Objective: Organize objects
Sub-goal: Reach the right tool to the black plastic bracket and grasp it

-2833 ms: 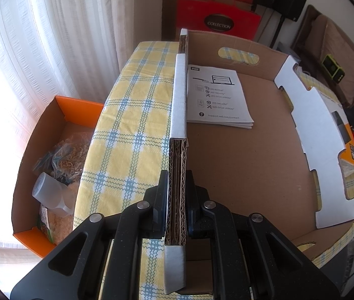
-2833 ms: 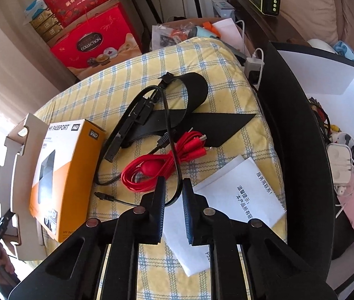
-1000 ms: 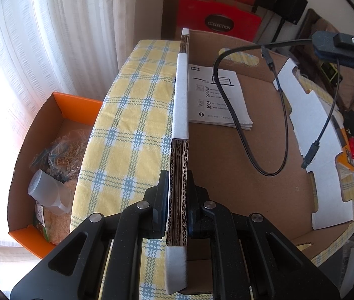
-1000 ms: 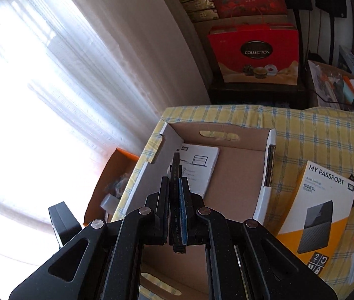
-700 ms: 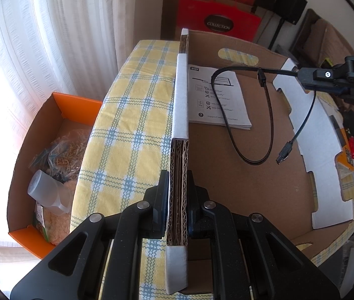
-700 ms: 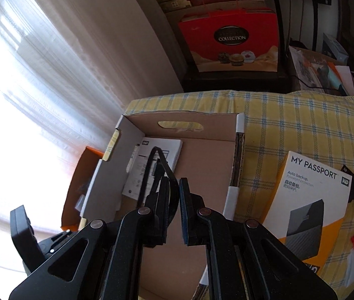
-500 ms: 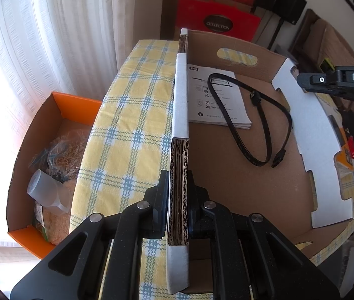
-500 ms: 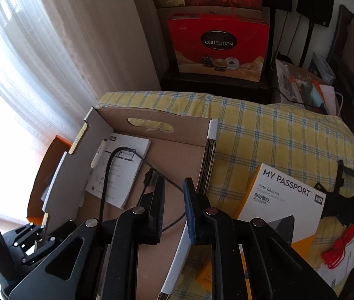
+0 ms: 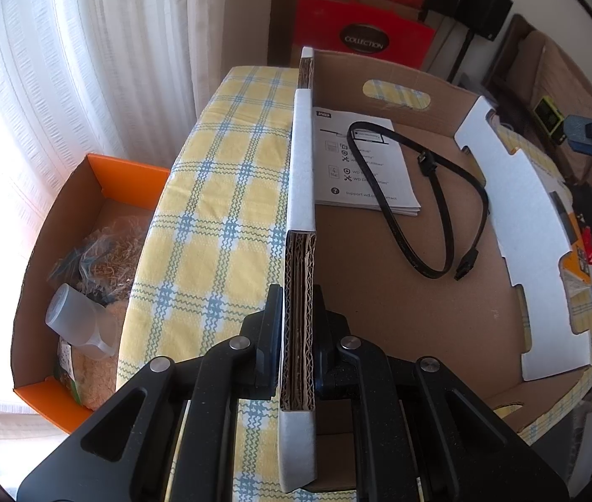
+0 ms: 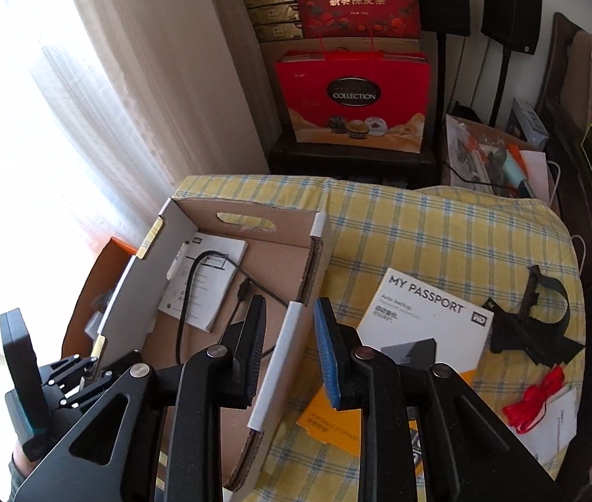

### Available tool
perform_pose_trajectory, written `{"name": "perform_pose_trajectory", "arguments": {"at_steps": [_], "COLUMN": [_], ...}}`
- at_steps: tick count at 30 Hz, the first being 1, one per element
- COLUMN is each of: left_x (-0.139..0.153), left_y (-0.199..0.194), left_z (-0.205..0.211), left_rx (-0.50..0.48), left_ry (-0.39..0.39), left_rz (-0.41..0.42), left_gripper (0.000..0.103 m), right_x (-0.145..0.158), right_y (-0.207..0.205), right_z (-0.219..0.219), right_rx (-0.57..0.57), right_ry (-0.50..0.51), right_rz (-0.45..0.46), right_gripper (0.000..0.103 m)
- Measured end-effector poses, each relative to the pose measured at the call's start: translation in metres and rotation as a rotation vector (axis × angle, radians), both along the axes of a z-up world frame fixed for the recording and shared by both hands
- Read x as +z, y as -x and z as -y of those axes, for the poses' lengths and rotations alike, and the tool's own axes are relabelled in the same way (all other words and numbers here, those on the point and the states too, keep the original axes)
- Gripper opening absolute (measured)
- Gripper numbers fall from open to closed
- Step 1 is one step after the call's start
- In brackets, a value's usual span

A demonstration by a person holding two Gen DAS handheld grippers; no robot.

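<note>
Clamping box wall (image 9: 301,192), left gripper (image 9: 298,334); right gripper (image 10: 288,347) opening, empty, box corner hidden.

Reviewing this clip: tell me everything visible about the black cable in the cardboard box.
The black cable is thin, glossy-looking and flexible, lying loose in a long loop on the cardboard box floor. One end curls over the white booklet; its two connector plugs rest on bare cardboard. No claw touches it.

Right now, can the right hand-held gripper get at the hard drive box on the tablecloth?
Probably yes: the right hand-held gripper is opening with nothing held, and the hard drive box lies uncovered just beside it.
</note>
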State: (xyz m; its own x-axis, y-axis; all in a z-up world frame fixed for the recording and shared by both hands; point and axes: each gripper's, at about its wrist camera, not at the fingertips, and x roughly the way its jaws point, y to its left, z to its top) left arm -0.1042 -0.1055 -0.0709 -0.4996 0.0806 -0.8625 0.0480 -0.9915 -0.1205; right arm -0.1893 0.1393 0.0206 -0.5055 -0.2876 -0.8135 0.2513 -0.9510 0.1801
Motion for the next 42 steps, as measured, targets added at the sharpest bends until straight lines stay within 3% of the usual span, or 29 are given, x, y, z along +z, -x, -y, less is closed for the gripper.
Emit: {"name": "perform_pose_trajectory", "arguments": {"at_steps": [11,16,29,34,39,41,42], "left_x": [0.0,0.001,0.001,0.001,0.0,0.0,0.0], "left_y": [0.0,-0.002,-0.003,-0.004,-0.005,-0.005,-0.005], "left_z": [0.0,-0.001,-0.002,-0.002,-0.003,-0.002,-0.002], "left_rx": [-0.001,-0.006,-0.008,-0.008,-0.008,-0.008,-0.007], "left_ry": [-0.001,0.002,0.003,0.0,-0.007,-0.012,-0.014], "left_rz": [-0.001,-0.001,0.0,0.001,0.001,0.001,0.002], "left_gripper": [0.01,0.01,0.01,0.01,0.01,0.01,0.01], "right_x": [0.008,-0.007,-0.054,-0.07,-0.085,-0.087,-0.088], "right_y": [-0.004,0.0,0.027,0.038,0.039,0.04,0.04], "right_z": [-0.103,-0.144,-0.157,-0.154,-0.15,-0.149,-0.149], "right_rx": [-0.173,-0.249,-0.196,-0.171,-0.137,-0.134,-0.136], "right_ry": [-0.037,-0.084,-0.153,-0.229,-0.267,-0.282,-0.288], "right_rz": [0.005,0.033,0.13,0.151,0.18,0.179,0.18], "right_gripper": [0.029,0.039,0.039,0.046,0.046,0.038,0.025]}}
